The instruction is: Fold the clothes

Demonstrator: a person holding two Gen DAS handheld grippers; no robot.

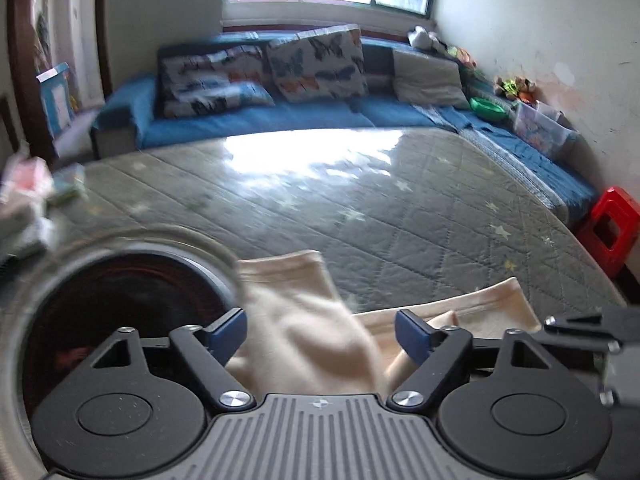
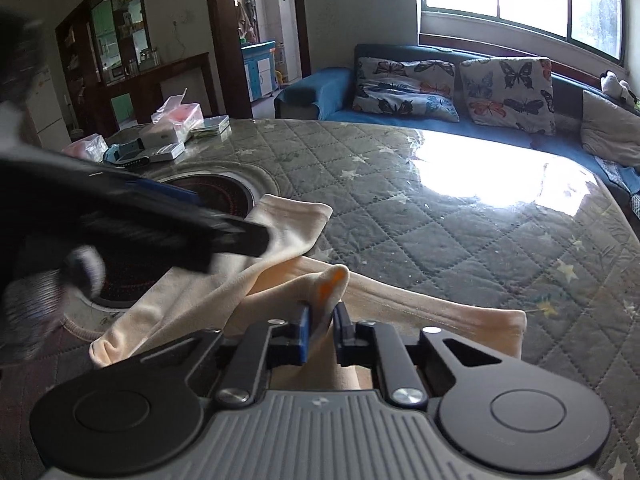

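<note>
The right hand-held gripper (image 2: 323, 330) pinches a fold of the cream cotton garment (image 2: 400, 300); the left hand-held gripper (image 1: 320, 330) is spread above it.

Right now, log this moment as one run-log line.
task: fold clothes | left gripper: open over cream fabric garment | right gripper: shut on garment fold | surface: grey quilted star-print cover
</note>
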